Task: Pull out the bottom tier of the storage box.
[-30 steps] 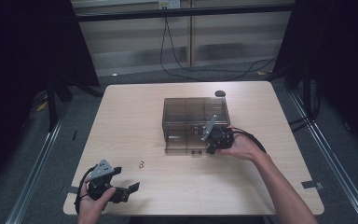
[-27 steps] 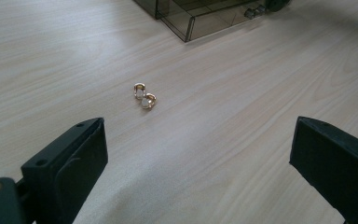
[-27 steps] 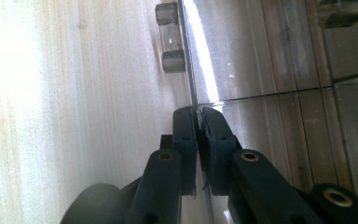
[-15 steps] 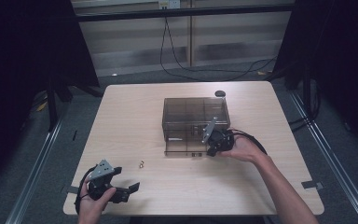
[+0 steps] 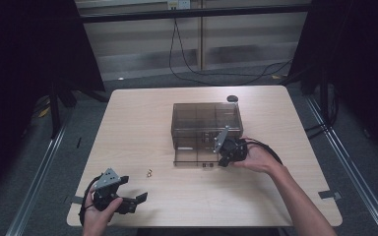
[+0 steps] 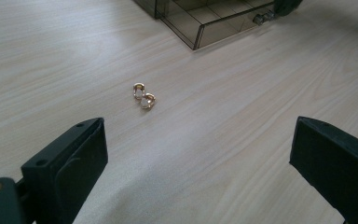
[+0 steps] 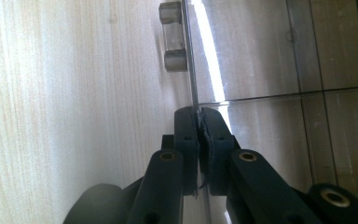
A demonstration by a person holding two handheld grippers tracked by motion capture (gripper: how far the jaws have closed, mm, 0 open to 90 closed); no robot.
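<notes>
A smoky clear box (image 5: 205, 118) stands at the table's middle, its bottom drawer (image 5: 192, 156) pulled out toward me. My right gripper (image 5: 222, 160) is shut on the drawer's thin front wall (image 7: 192, 70), just below the clear handle (image 7: 172, 35); its jaws (image 7: 198, 114) pinch the panel edge. A small gold pair of rings (image 5: 150, 173) lies on the wood left of the drawer. My left gripper (image 5: 135, 201) rests near the front left edge, open, with the gold rings (image 6: 144, 95) ahead of its wide-apart jaws (image 6: 198, 140) and the drawer (image 6: 214, 23) beyond.
A small black round object (image 5: 233, 98) sits behind the box near the table's far edge. A tape strip (image 5: 326, 194) marks the front right of the table. Dark floor and rails surround the table.
The right hand has shifted very slightly at the drawer front. The left gripper has stayed where it was.
</notes>
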